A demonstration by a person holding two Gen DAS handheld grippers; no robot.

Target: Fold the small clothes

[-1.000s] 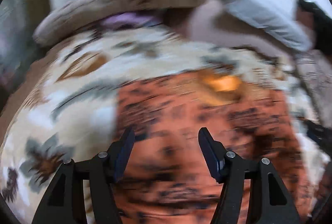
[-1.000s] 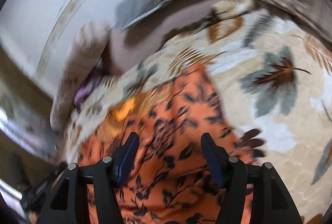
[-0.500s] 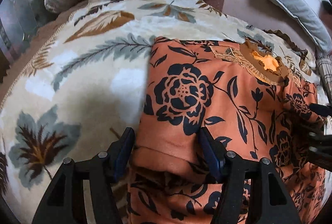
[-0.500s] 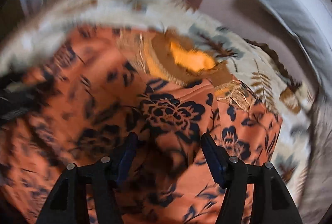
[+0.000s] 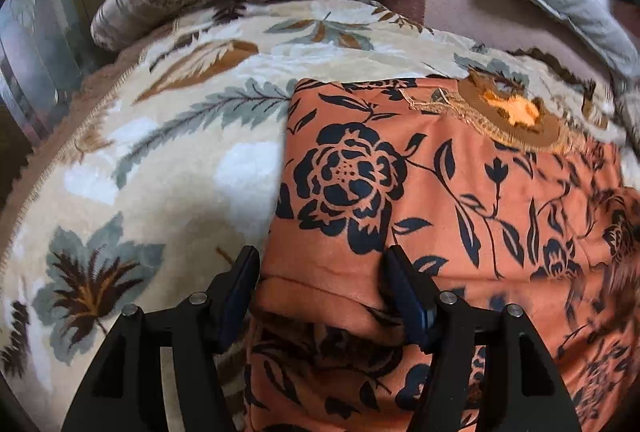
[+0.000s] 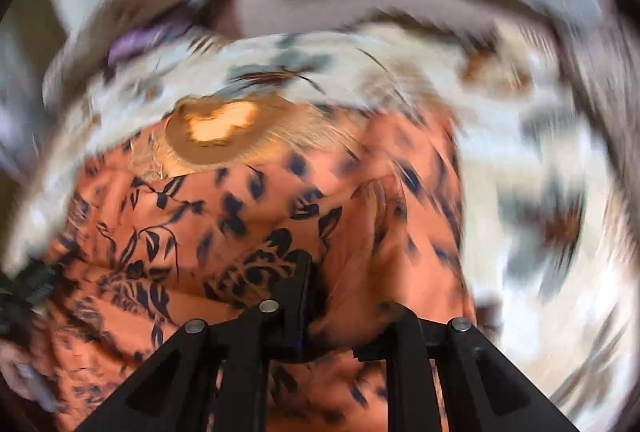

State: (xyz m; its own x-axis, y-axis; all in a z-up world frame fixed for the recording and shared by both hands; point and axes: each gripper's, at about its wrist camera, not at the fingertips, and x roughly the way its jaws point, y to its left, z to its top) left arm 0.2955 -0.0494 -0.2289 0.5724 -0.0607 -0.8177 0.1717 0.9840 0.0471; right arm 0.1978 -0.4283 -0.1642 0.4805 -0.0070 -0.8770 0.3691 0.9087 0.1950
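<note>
Garment [image 5: 440, 191] lies flat on the leafy blanket [image 5: 168, 159], long axis running away from us | left gripper [image 5: 320, 272] gaping, straddling a near-edge ridge | right gripper [image 6: 344, 296] pinched on a bunched fold, so we reckon right's closer

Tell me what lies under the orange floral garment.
The orange floral garment lies on a cream leaf-print blanket, which shows around it. What the garment's own folded layers cover cannot be seen.
</note>
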